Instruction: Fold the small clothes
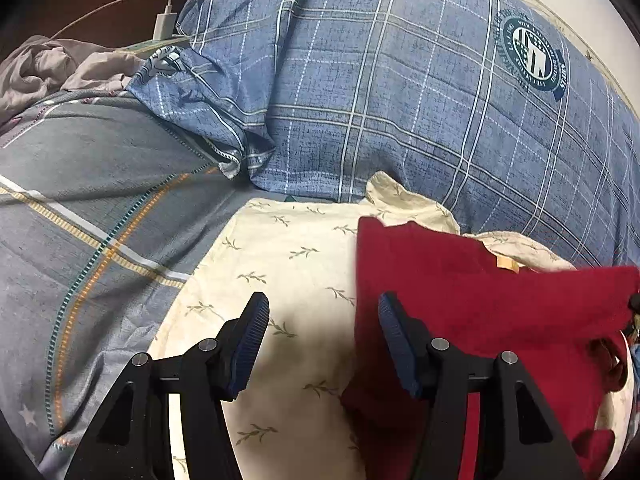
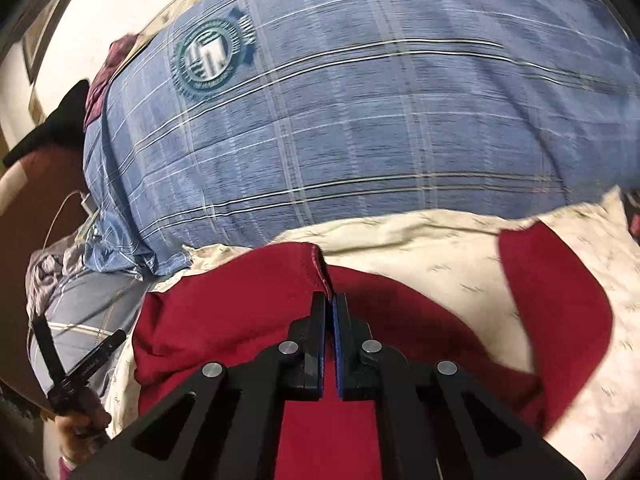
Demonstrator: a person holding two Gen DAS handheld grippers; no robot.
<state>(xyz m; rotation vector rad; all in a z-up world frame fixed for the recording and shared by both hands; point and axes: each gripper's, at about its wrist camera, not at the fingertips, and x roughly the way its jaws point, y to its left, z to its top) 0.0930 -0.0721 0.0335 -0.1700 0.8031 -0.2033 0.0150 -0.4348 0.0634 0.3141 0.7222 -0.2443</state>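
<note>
A bed, spread near at hand with a cream leaf-print cloth [image 1: 280,264], carries the red garment [image 1: 480,312], which lies on that cloth, rumpled and bunched. The right claw [image 2: 330,308] is pinched shut on a raised hem of the red garment, while the left claw [image 1: 322,344] hangs half open over the garment's edge, holding nothing. Beyond lies a blue plaid quilt [image 1: 400,100]; judging by this, folding has barely begun, with no neat fold yet made

Blue plaid quilt [image 1: 400,100], white wall [image 2: 120,0]
</note>
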